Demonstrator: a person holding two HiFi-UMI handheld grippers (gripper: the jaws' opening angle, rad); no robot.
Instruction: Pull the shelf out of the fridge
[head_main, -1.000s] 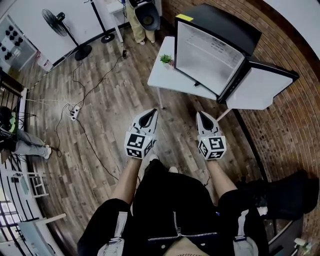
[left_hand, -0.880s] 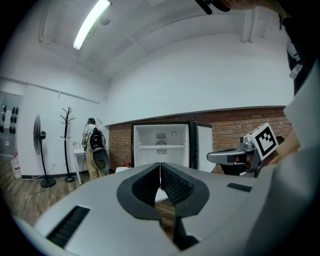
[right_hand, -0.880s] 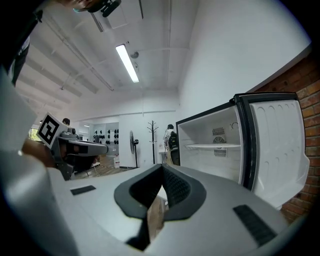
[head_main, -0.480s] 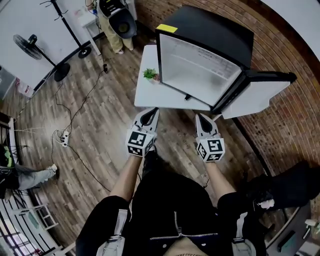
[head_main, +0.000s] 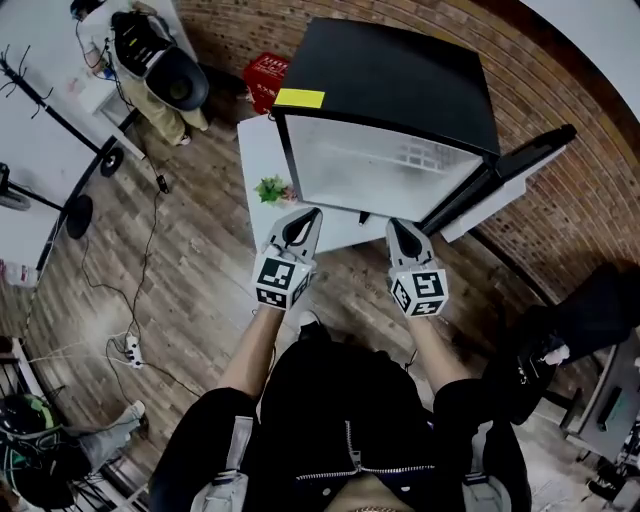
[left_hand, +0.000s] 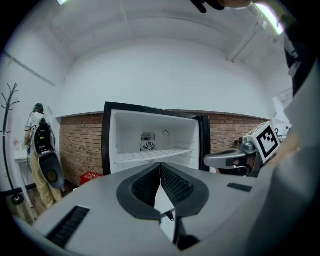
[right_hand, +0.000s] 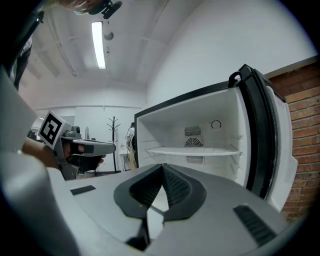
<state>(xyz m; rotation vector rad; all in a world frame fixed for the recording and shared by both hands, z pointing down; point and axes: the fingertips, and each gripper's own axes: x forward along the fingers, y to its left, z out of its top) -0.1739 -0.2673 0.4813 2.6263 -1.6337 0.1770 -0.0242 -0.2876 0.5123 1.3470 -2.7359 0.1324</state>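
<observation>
Head view: faced open fridge (head_main: 400, 80) with left gripper (head_main: 313, 213) and right gripper (head_main: 394, 223) both closed tight, empty. Saw shelf (right_hand: 192, 150) straight ahead, mid-cavity, long axis crossways, well apart from both; judged right slightly nearer.

Head view looks steeply down; both gripper views share the open fridge (left_hand: 150, 137)

small green potted plant (head_main: 271, 190) on white table (head_main: 253, 150) | red plastic crate (head_main: 265, 77) by brick wall (head_main: 228, 30) | bystander in tan trousers with black backpack (head_main: 165, 95) | white power strip (head_main: 131, 349), cables on wooden plank floor (head_main: 200, 270)
</observation>
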